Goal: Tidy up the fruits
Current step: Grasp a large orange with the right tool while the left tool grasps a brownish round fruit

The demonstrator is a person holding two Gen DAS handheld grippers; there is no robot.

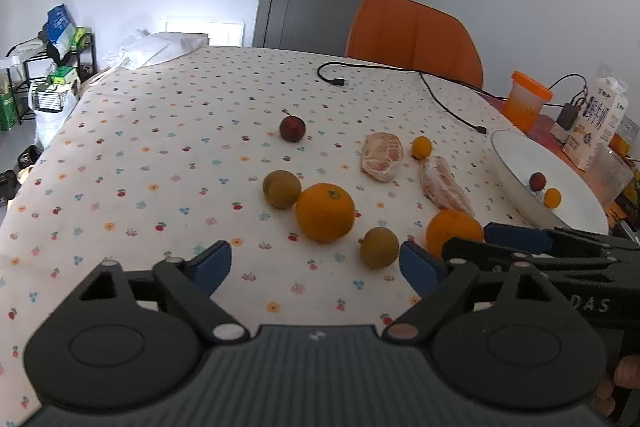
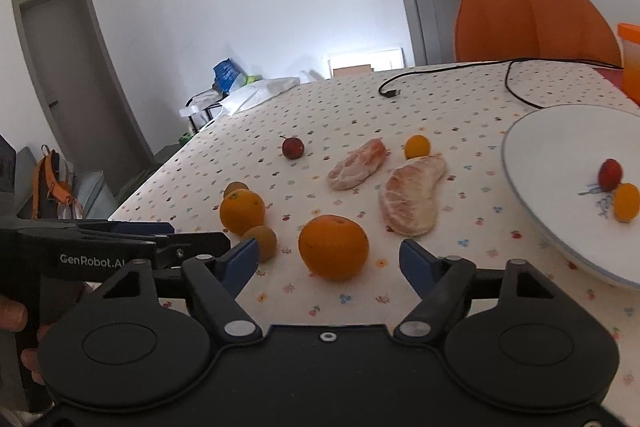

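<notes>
Where right tongs point(image 1: 496, 241) cross, near orange point(image 1: 454, 231) half hidden (both tongs spread, empty); plate point(image 2: 540, 147) cropped.

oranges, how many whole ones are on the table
2: one orange mid-table beside a brown fruit, another orange ahead of the right gripper. None seem hidden.

Two oranges point(image 1: 325, 211) point(image 2: 333, 247), two brownish-green kiwis point(image 1: 281, 188) point(image 1: 379, 247), a dark red plum point(image 1: 292, 128), a kumquat point(image 1: 422, 147) and two peeled citrus pieces point(image 1: 382, 156) point(image 1: 445, 187) lie scattered mid-table; the white plate point(image 1: 516, 155) at the right edge holds another plum point(image 1: 537, 180) beside another kumquat point(image 1: 552, 197)
</notes>
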